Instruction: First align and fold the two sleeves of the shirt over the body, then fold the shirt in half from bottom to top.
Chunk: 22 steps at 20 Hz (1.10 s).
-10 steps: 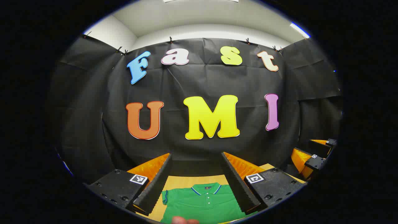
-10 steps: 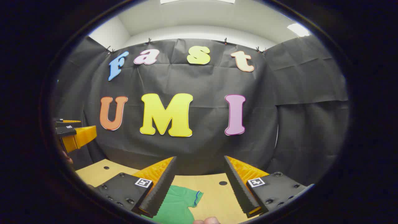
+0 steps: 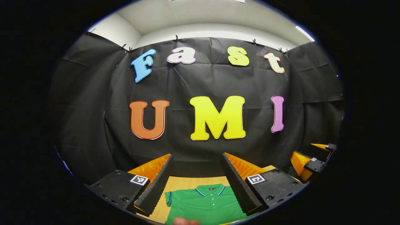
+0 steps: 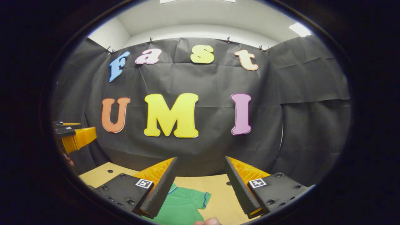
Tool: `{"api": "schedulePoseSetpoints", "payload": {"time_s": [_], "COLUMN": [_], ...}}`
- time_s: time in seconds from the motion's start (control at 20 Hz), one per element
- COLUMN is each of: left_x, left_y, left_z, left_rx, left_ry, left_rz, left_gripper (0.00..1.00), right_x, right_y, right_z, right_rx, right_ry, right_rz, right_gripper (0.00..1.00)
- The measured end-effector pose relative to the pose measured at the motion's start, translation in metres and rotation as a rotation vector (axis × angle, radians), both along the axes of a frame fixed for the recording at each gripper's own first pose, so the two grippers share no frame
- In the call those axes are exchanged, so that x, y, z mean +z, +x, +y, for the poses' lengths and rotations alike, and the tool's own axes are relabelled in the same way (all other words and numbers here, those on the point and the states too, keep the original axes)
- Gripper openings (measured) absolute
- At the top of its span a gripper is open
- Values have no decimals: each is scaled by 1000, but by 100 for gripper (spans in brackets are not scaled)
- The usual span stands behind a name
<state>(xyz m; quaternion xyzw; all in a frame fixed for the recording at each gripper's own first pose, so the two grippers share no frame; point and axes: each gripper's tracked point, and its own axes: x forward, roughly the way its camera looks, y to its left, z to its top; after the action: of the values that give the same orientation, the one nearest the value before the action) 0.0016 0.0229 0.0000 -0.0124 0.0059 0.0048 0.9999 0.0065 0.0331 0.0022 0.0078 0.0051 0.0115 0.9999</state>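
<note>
A green polo shirt (image 3: pixel 204 203) with a blue-edged collar lies flat on the wooden table (image 3: pixel 187 182), collar toward the booth wall. My left gripper (image 3: pixel 197 182) hangs open above the shirt's collar and chest, with nothing between its fingers. In the right gripper view one short sleeve of the shirt (image 4: pixel 187 203) spreads out on the table (image 4: pixel 215 187), blue trim at its cuff. My right gripper (image 4: pixel 200 184) stands open above that sleeve, touching nothing. The right gripper (image 3: pixel 312 157) also shows at the right edge of the left gripper view, and the left gripper (image 4: pixel 73 136) at the left edge of the right gripper view.
The black cloth wall (image 3: pixel 203 81) rises just behind the table's far edge. Small round holes (image 4: pixel 110 171) dot the tabletop. A fingertip (image 3: pixel 182 221) shows at the bottom of the left gripper view, another fingertip (image 4: pixel 207 222) at the bottom of the right gripper view.
Both views have shifted slightly; a little more of the shirt and its sleeve is in sight. Both grippers stay open and the shirt has not moved.
</note>
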Motion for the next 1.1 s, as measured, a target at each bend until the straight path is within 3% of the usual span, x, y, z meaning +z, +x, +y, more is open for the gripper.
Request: {"api": "schedulePoseSetpoints", "payload": {"time_s": [0.7,0.9,1.1], "left_x": [-5,-16,-40], "left_y": [-2,0,-2], "left_z": [8,10,7], "left_rx": [21,5,-11], "left_ry": [-32,-21,-73], "left_rz": [9,9,55], "left_gripper": [99,99,99], "right_x": [-3,-21,-55], "right_y": [5,8,10], "right_z": [4,5,-10], "right_rx": [24,53,73], "right_ry": [-25,-52,-84], "right_rz": [12,57,162], "right_gripper": [95,94,94]}}
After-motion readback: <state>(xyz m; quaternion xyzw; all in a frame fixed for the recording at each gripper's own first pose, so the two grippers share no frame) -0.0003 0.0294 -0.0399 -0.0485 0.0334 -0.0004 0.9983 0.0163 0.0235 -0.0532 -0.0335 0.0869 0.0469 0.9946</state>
